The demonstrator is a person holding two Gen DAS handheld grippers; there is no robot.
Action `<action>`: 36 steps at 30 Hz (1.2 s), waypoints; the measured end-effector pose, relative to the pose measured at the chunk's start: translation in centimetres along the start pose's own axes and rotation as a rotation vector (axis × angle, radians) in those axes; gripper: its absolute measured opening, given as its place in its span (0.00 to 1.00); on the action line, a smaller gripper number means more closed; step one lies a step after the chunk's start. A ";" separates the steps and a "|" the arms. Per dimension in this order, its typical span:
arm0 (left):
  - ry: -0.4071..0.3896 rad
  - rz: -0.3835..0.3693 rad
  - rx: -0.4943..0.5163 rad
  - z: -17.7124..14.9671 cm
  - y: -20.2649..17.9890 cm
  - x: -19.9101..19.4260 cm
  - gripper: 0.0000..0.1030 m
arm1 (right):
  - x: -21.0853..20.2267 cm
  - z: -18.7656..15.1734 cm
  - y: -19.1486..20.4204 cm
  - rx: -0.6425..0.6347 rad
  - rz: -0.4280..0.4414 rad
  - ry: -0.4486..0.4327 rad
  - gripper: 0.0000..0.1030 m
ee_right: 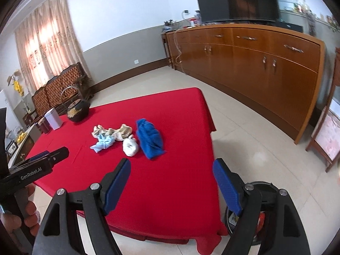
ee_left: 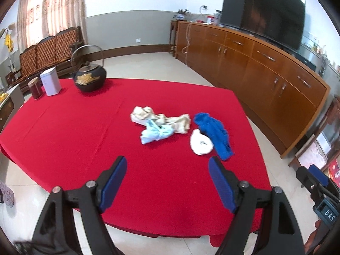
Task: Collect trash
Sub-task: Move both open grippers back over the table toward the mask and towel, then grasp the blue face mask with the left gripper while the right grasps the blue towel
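Note:
Several crumpled items lie on the red tablecloth (ee_left: 74, 131): a beige rag (ee_left: 161, 118), a light blue wad (ee_left: 156, 133), a white wad (ee_left: 200, 142) and a blue cloth (ee_left: 214, 133). They also show in the right wrist view: beige rag (ee_right: 114, 131), light blue wad (ee_right: 103, 143), white wad (ee_right: 130, 146), blue cloth (ee_right: 149, 139). My left gripper (ee_left: 167, 167) is open and empty, short of the pile above the near table edge. My right gripper (ee_right: 172, 171) is open and empty over the table's near right part. A round trash bin (ee_right: 260, 214) stands on the floor under the right gripper.
A black iron teapot (ee_left: 90, 78), a white tin (ee_left: 51, 81) and a dark jar (ee_left: 35, 88) stand at the table's far left. A long wooden sideboard (ee_left: 265, 78) with a TV (ee_left: 263, 13) lines the right wall. A wooden bench (ee_left: 46, 53) stands by the curtain.

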State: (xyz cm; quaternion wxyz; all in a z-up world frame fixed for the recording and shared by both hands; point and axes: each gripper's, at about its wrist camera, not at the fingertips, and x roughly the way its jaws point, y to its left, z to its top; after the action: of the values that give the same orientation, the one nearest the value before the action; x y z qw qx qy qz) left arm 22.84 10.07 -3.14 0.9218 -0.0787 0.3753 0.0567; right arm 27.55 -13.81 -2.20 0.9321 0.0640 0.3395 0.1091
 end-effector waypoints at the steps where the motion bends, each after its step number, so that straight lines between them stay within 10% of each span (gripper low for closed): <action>1: 0.003 0.002 -0.004 0.1 0.3 0.2 0.78 | 0.4 0.2 0.4 -0.007 0.001 0.002 0.79; 36: 0.124 0.044 -0.006 3.3 1.9 13.8 0.78 | 20.2 4.4 5.0 -0.041 0.041 0.144 0.79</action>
State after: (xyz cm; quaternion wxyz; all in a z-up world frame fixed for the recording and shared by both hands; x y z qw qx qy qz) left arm 34.59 13.20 -10.65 0.8951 -0.0764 0.4332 0.0732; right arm 44.68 -4.15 -10.35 0.9039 0.0436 0.4021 0.1393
